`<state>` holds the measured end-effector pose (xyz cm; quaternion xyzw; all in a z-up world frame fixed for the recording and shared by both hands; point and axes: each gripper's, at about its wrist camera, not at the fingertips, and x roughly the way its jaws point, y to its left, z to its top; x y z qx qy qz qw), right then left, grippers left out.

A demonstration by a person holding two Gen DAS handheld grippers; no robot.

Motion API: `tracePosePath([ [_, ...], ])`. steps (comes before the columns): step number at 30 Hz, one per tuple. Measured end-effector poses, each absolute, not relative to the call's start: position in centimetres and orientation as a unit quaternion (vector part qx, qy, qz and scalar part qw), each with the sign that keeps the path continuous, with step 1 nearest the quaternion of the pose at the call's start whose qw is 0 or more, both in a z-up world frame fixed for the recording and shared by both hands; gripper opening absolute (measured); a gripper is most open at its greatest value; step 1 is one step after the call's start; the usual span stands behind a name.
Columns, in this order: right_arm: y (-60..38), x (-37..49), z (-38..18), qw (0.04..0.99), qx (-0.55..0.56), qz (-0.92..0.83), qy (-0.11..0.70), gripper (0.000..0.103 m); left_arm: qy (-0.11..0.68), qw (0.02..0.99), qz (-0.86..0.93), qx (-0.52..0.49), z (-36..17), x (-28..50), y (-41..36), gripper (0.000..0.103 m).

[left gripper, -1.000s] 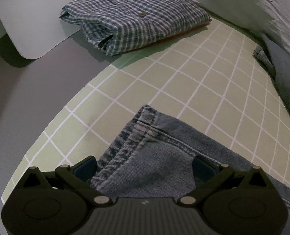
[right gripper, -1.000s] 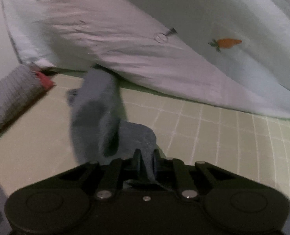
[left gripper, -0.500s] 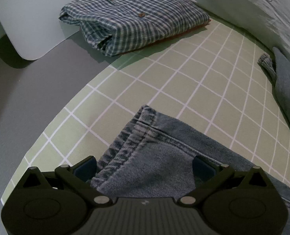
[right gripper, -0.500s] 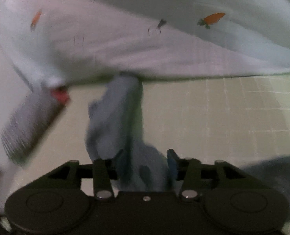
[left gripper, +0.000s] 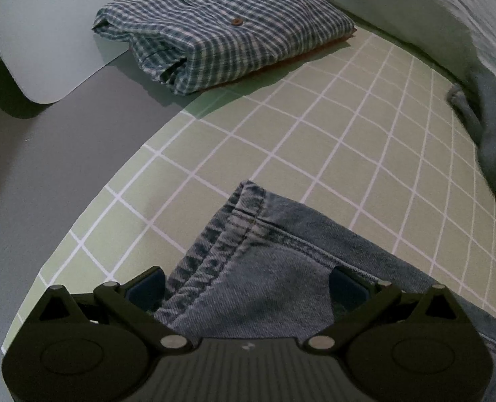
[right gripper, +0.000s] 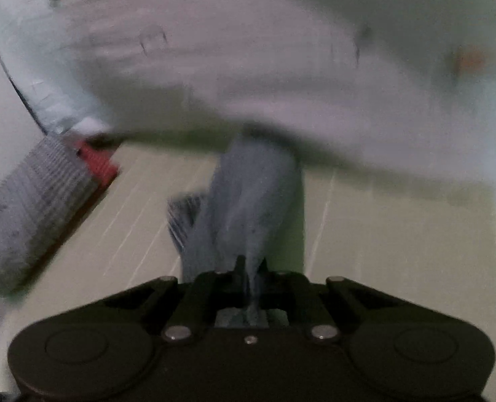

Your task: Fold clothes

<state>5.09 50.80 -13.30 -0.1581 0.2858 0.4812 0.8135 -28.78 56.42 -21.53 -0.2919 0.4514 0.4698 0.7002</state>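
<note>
The left gripper sits wide apart over the jeans hem on the checked bed sheet. The right gripper pinches the jeans' far leg beside the duvet. A folded plaid shirt lies far left.

The jeans are faded blue denim with paler stitched seams. The folded shirt is blue-and-white check with 2 brown buttons. The sheet is pale green with a white grid. The duvet is pale bluish white with blurred orange motifs. Both grippers are black.
</note>
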Motion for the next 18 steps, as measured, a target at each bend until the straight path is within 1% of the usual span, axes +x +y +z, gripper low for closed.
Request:
tracePosePath([
  [1, 51.5, 4.8, -13.2, 0.817, -0.172, 0.479, 0.272, 0.004, 0.452, 0.7, 0.47, -0.292, -21.5, -28.8, 56.4, 0.103],
  [5, 51.5, 1.4, -10.3, 0.832, -0.211, 0.49, 0.149, 0.004, 0.454, 0.699, 0.469, -0.293, -21.5, -28.7, 56.4, 0.103],
  [6, 51.3, 0.4, -10.4, 0.824, -0.223, 0.503, 0.135, 0.004, 0.454, 0.698, 0.469, -0.293, -21.5, -28.7, 56.5, 0.103],
  [7, 51.2, -0.7, -10.7, 0.813, -0.235, 0.518, 0.124, 0.004, 0.454, 0.698, 0.469, -0.293, -21.5, -28.7, 56.5, 0.103],
  [9, 51.3, -2.0, -12.8, 0.766, -0.274, 0.561, 0.152, 0.006, 0.454, 0.698, 0.469, -0.293, -21.5, -28.7, 56.4, 0.103],
  [10, 51.6, -2.4, -14.6, 0.73, -0.297, 0.583, 0.198, 0.012, 0.454, 0.698, 0.47, -0.293, -21.5, -28.7, 56.4, 0.103],
  [12, 51.2, -3.2, -17.0, 0.699, -0.324, 0.588, 0.246, 0.02, 0.453, 0.699, 0.469, -0.293, -21.5, -28.7, 56.4, 0.103],
  [13, 50.9, -3.5, -18.2, 0.687, -0.336, 0.587, 0.267, 0.03, 0.453, 0.7, 0.469, -0.292, -21.6, -28.7, 56.4, 0.103],
  [14, 50.6, -3.4, -18.1, 0.688, -0.328, 0.586, 0.273, 0.036, 0.453, 0.7, 0.469, -0.292, -21.6, -28.7, 56.4, 0.103],
  [15, 50.3, -3.1, -17.8, 0.694, -0.315, 0.586, 0.275, 0.047, 0.452, 0.7, 0.469, -0.292, -21.6, -28.7, 56.4, 0.103],
  [16, 49.9, -2.8, -17.4, 0.699, -0.303, 0.586, 0.277, 0.05, 0.452, 0.7, 0.469, -0.292, -21.6, -28.7, 56.4, 0.103],
  [18, 49.2, -2.2, -16.7, 0.709, -0.277, 0.584, 0.28, 0.05, 0.452, 0.7, 0.469, -0.292, -21.6, -28.7, 56.4, 0.103],
])
